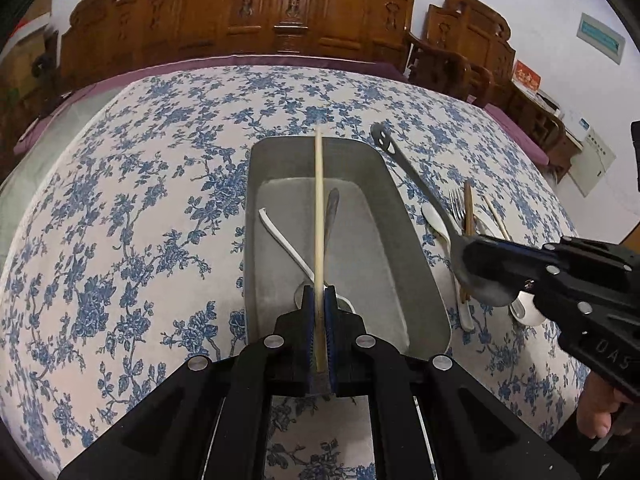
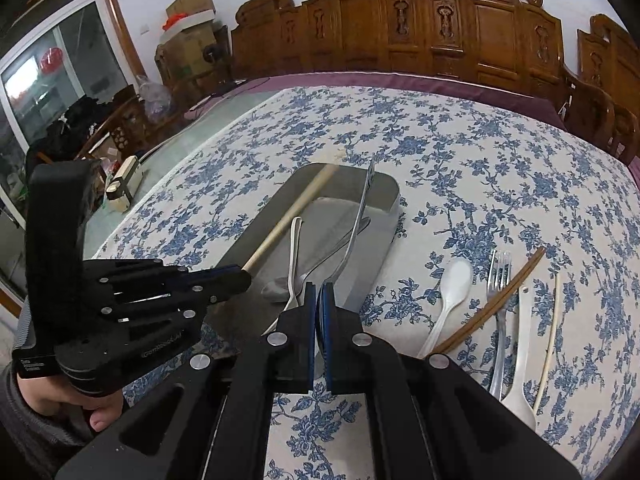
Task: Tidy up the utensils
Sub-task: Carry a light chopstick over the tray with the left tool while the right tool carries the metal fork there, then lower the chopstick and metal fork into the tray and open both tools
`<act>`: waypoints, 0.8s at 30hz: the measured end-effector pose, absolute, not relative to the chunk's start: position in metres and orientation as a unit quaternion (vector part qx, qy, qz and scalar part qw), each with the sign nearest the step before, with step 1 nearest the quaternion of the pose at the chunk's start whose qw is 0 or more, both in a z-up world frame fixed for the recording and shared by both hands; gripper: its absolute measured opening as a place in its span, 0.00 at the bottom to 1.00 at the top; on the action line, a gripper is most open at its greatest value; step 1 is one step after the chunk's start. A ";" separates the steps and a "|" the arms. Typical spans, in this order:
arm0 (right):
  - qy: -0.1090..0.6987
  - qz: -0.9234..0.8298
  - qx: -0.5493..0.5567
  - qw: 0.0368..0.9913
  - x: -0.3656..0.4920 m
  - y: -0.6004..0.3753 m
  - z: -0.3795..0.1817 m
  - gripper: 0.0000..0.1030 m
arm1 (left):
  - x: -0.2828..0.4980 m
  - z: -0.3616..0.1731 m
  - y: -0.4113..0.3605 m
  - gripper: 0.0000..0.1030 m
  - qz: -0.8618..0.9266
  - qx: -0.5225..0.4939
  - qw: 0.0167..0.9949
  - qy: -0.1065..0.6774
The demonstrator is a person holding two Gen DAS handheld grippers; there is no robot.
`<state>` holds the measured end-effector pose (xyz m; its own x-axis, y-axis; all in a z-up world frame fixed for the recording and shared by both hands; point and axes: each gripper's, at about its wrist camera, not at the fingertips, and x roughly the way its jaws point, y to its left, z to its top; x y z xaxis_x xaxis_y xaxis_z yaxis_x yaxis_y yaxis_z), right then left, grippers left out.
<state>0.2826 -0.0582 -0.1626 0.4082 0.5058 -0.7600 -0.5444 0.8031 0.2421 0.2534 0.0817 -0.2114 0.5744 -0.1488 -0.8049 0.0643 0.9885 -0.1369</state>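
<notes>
You held two hand-held grippers above a table covered with a blue-flowered tablecloth (image 1: 120, 208), both tilted down toward a long grey metal tray (image 1: 416, 280) lying lengthwise in front of you. Your left gripper (image 1: 319, 300) was clamped on a pale chopstick (image 1: 318, 216), which stretched out over the middle of the tray. Your right gripper (image 2: 317, 300) was clamped on the bowl end of a metal spoon (image 2: 354, 228), its handle reaching forward above the tray's right side. Inside the tray lay a white spoon (image 1: 280, 236) and another metal utensil (image 1: 331, 208). On the cloth to the right of the tray, just beside one another, waited a white plastic spoon (image 2: 450, 292), a fork (image 2: 498, 280), dark brown chopsticks (image 2: 504, 296) and another pale chopstick (image 2: 551, 336). You appeared to be partway through loading the tray. The next move likely called for lowering each piece until it lay along the tray floor, then opening the jaws.
</notes>
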 end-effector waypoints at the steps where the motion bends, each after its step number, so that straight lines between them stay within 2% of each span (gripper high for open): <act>1: 0.446 0.313 -0.022 0.839 0.283 -0.057 -0.163 0.04 | 0.254 -0.211 0.083 0.04 -0.060 -0.047 0.886 0.457; 24: 0.484 0.319 -0.027 0.814 0.306 -0.002 -0.200 0.05 | 0.251 -0.180 0.133 0.05 -0.005 -0.052 0.910 0.412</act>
